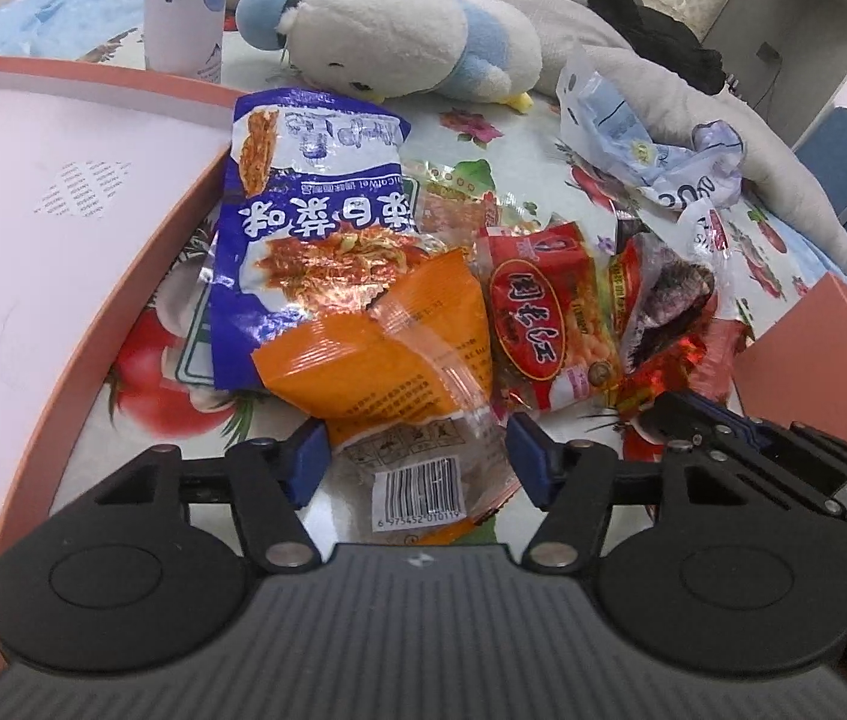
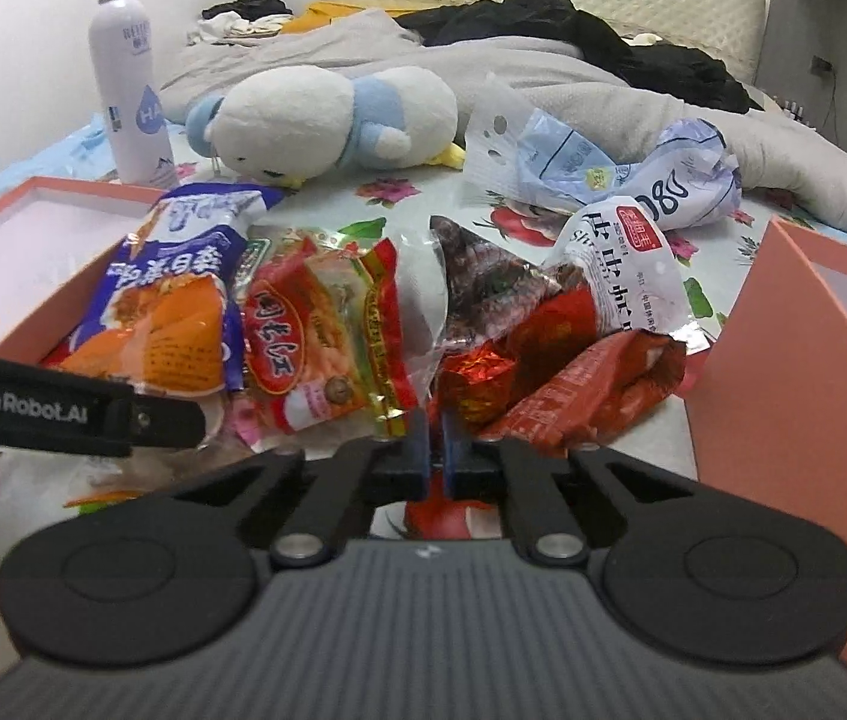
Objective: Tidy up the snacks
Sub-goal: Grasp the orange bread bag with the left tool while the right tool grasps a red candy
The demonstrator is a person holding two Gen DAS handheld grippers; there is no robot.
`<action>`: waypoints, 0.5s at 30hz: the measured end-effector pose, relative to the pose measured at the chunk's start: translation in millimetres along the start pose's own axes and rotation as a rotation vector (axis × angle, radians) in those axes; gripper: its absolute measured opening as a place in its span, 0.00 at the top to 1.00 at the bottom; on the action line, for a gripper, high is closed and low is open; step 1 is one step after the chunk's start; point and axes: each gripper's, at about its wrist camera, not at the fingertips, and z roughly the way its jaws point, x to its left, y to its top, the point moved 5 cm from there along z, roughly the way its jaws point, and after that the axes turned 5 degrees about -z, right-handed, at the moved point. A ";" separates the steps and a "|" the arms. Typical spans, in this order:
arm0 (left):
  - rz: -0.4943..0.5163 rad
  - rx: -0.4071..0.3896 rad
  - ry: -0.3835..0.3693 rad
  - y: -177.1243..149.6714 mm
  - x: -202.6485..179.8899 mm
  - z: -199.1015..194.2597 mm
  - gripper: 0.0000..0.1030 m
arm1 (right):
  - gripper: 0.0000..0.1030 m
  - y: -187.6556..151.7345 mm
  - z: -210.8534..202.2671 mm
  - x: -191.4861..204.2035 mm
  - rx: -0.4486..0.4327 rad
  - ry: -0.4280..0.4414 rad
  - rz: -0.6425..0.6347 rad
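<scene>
My left gripper [image 1: 417, 459] stands apart, astride the orange packet's [image 1: 387, 354] near end; its long axis runs straight away from me. My right gripper [image 2: 434, 450] is pinched together just right, holding nothing I can see.

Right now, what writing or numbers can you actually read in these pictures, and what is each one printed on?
"GenRobot.AI": on the strap of the left hand-held gripper, seen in the right view.
"6 975452 010119": under the barcode on the orange snack packet; the last digits are less sure.
"HA": on the white spray bottle; its upper line is blurred.
"080": on the crumpled pale blue bag, upside down.
The Chinese lettering on the blue packet and red packet is large, but I leave it unquoted.
</scene>
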 end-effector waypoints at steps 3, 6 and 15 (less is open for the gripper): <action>-0.002 -0.010 -0.006 -3.6 -0.5 -12.5 0.35 | 0.98 -0.3 -10.5 1.2 -0.001 0.021 0.009; -0.003 -0.017 -0.014 -9.5 -1.9 -26.8 0.35 | 0.98 -3.2 -23.9 2.8 -0.004 0.030 0.014; -0.012 -0.017 0.003 -30.0 7.1 -55.6 0.36 | 0.42 7.9 -33.2 -9.9 -0.081 -0.001 0.181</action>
